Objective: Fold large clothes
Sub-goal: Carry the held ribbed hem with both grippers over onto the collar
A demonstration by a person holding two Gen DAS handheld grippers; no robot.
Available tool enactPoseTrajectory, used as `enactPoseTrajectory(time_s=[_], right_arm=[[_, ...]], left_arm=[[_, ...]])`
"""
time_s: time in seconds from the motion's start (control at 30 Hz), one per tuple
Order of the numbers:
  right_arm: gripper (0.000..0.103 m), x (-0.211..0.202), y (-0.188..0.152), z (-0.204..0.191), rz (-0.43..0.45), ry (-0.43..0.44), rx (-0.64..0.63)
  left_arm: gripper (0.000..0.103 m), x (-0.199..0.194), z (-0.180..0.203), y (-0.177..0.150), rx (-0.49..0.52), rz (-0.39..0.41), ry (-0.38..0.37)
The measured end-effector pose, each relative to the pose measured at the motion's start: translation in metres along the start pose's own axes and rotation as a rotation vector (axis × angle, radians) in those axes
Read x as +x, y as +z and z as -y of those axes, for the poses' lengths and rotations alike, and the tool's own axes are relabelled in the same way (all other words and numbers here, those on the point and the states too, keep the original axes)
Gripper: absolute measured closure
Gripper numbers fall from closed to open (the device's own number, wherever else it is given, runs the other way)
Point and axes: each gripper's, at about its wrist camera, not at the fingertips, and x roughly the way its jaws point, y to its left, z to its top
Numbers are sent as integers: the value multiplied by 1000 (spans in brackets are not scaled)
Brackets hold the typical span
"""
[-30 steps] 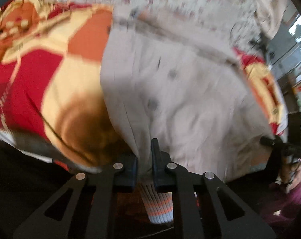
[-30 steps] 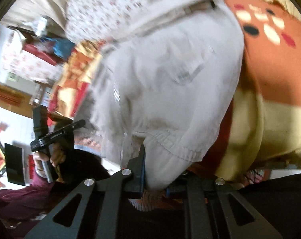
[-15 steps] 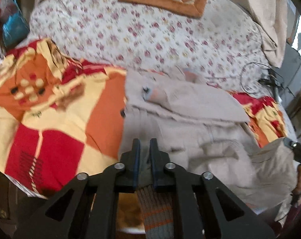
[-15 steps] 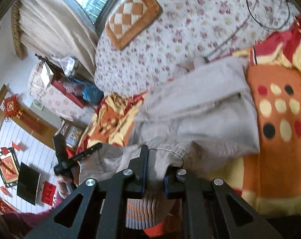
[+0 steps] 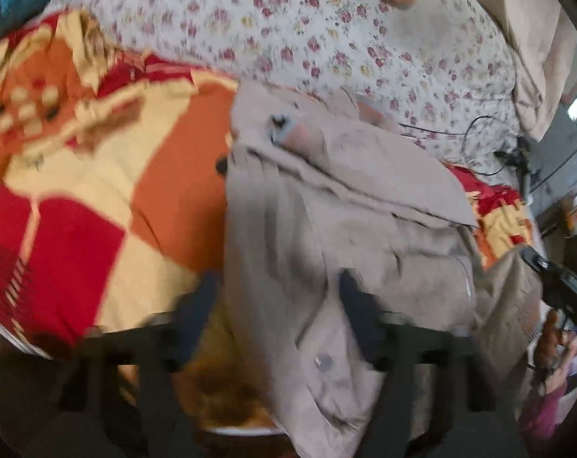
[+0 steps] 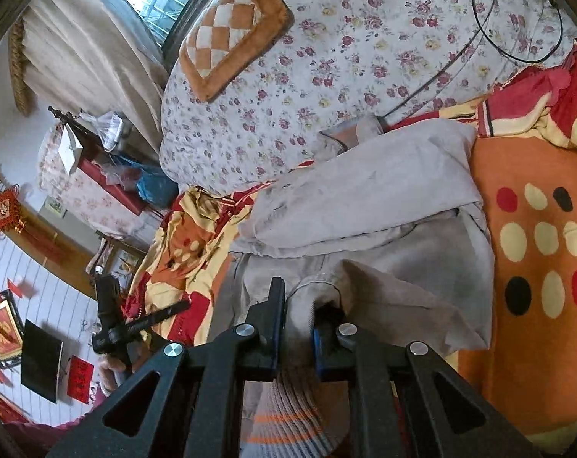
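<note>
Beige cotton jacket lies on the bed, on top of the red, orange and cream blanket, with the flowered quilt just beyond it. From my right wrist view the upper part already looks folded over itself: a flat layer sits across the body, its edge running roughly straight. My left gripper has just been opening; its jaws now stand wide apart, blurred, with the cloth lying loose between and under them, so I judge it has let go of its corner. My right gripper is nearly closed and pinches a bunch of the jacket's lower edge, the striped ribbed hem hanging below the jaws. I judge the fold as partly done: one layer is laid, one side is released, the right side is not yet set down. Left to do, as far as I can see: lay the right-hand corner down, release it, smooth the rumpled lower part, and probably fold once more to make a compact pile. A black cable lies on the quilt, well clear of the jacket. Left view is motion-blurred, so fine detail there is uncertain.
</note>
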Motion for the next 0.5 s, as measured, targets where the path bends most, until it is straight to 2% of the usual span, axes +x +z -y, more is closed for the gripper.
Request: enactPoseTrajectory(time_s=[0.23,0.37,0.5], right_arm=[[92,0,1,4,-13,-1,-3],[92,1,0,5,-17,4,-6],[92,2,-1,6,-23,6,0]], left_arm=[[24,25,-5,-66,-2,-221,-5],[21,40,2,-96,-50,-292,-62],[21,52,14,-109,-48,-307,-73]])
